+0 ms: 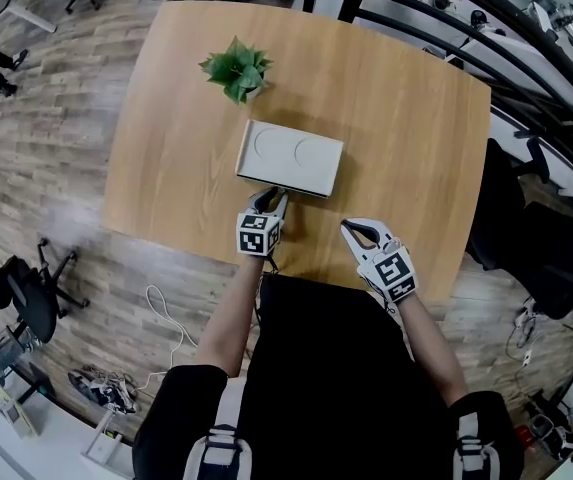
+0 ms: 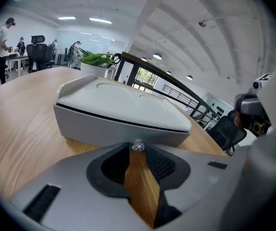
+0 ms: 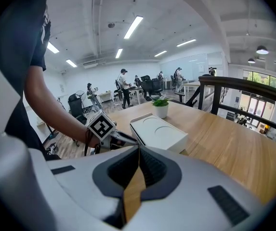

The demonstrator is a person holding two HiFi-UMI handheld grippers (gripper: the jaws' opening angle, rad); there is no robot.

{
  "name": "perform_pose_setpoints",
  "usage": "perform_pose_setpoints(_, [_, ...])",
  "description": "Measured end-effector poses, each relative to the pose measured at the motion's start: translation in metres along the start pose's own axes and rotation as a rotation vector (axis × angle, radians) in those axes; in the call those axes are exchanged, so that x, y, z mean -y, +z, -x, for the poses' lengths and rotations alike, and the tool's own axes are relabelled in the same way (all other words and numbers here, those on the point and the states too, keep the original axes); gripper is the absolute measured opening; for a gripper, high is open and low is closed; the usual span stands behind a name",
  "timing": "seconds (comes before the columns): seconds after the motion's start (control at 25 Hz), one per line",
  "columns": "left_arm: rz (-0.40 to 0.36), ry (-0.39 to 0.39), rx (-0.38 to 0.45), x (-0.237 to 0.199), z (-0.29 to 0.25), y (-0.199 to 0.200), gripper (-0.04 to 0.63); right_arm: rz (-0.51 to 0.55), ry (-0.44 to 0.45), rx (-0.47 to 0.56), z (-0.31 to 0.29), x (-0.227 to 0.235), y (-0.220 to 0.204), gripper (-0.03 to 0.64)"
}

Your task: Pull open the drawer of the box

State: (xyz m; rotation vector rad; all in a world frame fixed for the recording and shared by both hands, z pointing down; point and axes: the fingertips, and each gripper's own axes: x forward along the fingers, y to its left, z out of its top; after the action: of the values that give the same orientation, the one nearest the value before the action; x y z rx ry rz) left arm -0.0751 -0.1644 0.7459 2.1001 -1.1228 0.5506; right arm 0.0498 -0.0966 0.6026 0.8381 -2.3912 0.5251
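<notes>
Wooden table (image 1: 406, 118) was noted under white box (image 1: 291, 158), drawer (image 2: 104, 126) shut, left gripper (image 1: 271, 200) was found with jaws parted at small knob (image 2: 138, 146), right gripper (image 1: 361, 233) was closed, empty, beside it.

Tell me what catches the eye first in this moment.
A white drawer box lies in the middle of the wooden table, a potted plant just behind it. The left tool is at the box's front, a small shiny knob at its open tips; the right tool hovers shut alongside.
</notes>
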Motion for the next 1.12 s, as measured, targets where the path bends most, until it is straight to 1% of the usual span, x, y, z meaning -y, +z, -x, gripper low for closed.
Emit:
perform_pose_setpoints(0.16, [0.025,-0.008,0.006,-0.0005,-0.001,-0.0011,0.112,0.002,0.0,-0.001,0.0015,0.0003,-0.0007,0.025])
perform_pose_setpoints(0.4, [0.03,-0.021,-0.001,0.001,-0.0034,-0.0016,0.089,0.006,0.001,-0.006,0.0013,-0.0001,-0.0026,0.025])
perform_pose_setpoints(0.84, [0.035,-0.03,-0.012,0.0026,-0.0002,-0.0051,0.085,0.017,0.004,-0.003,0.0003,-0.005,0.0004,0.025])
perform_pose_setpoints(1.12, [0.033,-0.02,-0.015,0.0048,0.0038,-0.01,0.086,0.024,0.006,0.006,0.0029,-0.0059,-0.0003,0.025])
